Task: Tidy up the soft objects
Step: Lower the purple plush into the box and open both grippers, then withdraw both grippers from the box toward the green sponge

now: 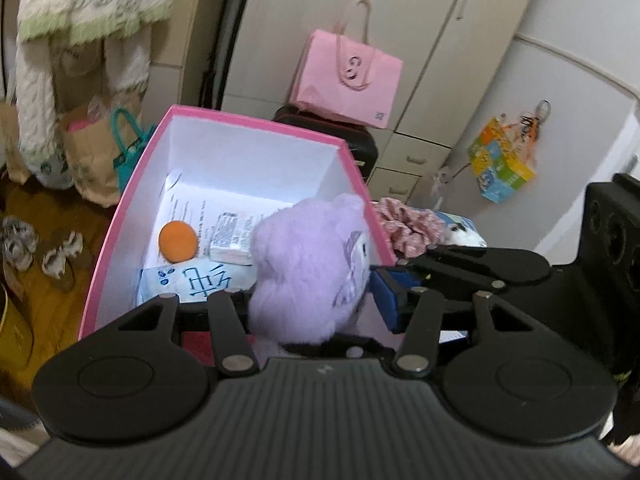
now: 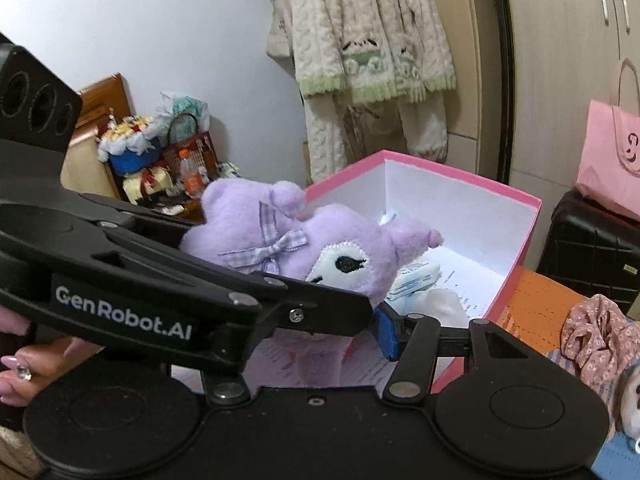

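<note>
A purple plush toy (image 1: 308, 272) with a white face and a checked bow (image 2: 280, 248) hangs over the near end of an open pink box (image 1: 256, 120) with white inner walls (image 2: 460, 200). My left gripper (image 1: 312, 300) is shut on the plush's body, and its left finger is hidden behind the fur. In the right wrist view the left gripper's black arm (image 2: 160, 280) crosses from the left. My right gripper (image 2: 316, 344) grips the plush's lower part beside its blue pad (image 2: 386, 332). In the box lie an orange ball (image 1: 178, 242), papers and a small packet (image 1: 232, 240).
A floral pink fabric piece (image 2: 600, 332) and a small white plush (image 1: 464, 234) lie right of the box. Behind stand a black suitcase (image 2: 592, 248) with a pink paper bag (image 1: 348, 76) on it. Paper bags and slippers crowd the floor at left. A hand (image 2: 16, 368) holds the left gripper.
</note>
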The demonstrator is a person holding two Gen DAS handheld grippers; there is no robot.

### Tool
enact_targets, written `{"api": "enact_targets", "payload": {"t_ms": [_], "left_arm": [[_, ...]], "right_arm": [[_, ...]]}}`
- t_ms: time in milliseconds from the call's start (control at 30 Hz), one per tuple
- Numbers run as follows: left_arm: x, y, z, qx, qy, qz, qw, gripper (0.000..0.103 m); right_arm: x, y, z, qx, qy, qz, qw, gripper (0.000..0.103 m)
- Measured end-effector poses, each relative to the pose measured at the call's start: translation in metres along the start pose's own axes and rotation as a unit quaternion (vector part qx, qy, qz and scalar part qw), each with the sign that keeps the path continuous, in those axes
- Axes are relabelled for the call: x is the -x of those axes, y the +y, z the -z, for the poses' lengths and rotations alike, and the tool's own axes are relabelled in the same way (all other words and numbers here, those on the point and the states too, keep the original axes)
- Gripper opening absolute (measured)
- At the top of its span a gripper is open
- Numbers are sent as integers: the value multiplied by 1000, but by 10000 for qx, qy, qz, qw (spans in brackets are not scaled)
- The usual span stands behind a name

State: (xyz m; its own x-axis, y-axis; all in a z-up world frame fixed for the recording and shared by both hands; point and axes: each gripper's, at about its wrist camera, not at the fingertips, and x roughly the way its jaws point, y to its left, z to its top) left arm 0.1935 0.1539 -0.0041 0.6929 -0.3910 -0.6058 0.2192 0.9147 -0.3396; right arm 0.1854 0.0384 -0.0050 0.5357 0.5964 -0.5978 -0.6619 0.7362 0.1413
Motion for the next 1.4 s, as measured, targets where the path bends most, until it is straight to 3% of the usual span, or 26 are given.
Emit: {"api": "enact_targets", "payload": {"t_ms": [133,233,400,500,600,733,867,1067,1200,1400], "left_arm": [[-15,21,-4,430,90,-32,9990,52],[-24,33,-5,645,191,51,9977,51],[-24,33,-7,429,129,-374,9983,50],[-23,37,-8,339,86,-640,9973,50],[-22,43,-9,390,135,-670,9969,50],[-16,38,-6,240,90,-741,9969,51],[-3,29,-6,58,-29,-858,9963,56],[27,13,-4,-129,-157,-815,9965,62],[48,-5,2,-330,-173,-623,9974,66],[68,-35,10,-499,45,-121,9987,67]], "right_arm": [[-19,-3,-7,225,262,426,9985,60],[-33,-12,-15,215,616,389,9971,60],[-48,-12,-24,538,986,317,9932,60],[-58,-9,-27,803,1091,619,9888,59],[-65,-9,-27,908,1290,772,9844,60],[-63,-11,-26,1074,1399,899,9802,72],[-46,-6,-21,1267,1264,935,9794,77],[7,-4,-15,1266,588,848,9866,77],[47,-5,-5,1154,21,722,9907,77],[92,-10,2,839,-260,645,9940,77]]}}
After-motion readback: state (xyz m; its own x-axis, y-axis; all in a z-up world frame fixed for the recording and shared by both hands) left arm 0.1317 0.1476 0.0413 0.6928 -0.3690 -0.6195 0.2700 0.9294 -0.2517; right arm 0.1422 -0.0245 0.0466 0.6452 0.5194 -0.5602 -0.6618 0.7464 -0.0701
